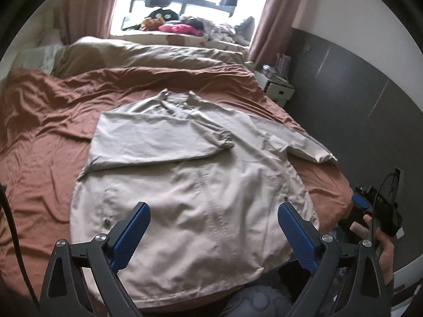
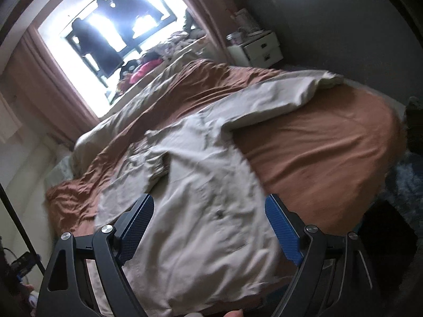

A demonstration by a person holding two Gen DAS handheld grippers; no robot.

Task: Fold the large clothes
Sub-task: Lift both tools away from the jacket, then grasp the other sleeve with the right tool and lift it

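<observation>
A large beige jacket (image 1: 190, 174) lies flat on the rust-brown bed sheet (image 1: 47, 121), collar toward the window. Its left sleeve (image 1: 164, 134) is folded across the chest; its right sleeve (image 1: 304, 142) stretches out to the right. My left gripper (image 1: 213, 212) is open and empty, hovering above the jacket's hem. The right gripper shows in the left wrist view (image 1: 370, 211) off the bed's right edge, held in a hand. In the right wrist view the right gripper (image 2: 209, 206) is open and empty above the jacket (image 2: 201, 206), with the outstretched sleeve (image 2: 277, 92) beyond it.
A beige duvet (image 1: 148, 55) is bunched at the far side of the bed. A window sill holds piled clothes (image 1: 185, 26). A white nightstand (image 1: 280, 89) stands by the dark grey wall on the right. A dark cable (image 1: 10, 227) hangs at the left.
</observation>
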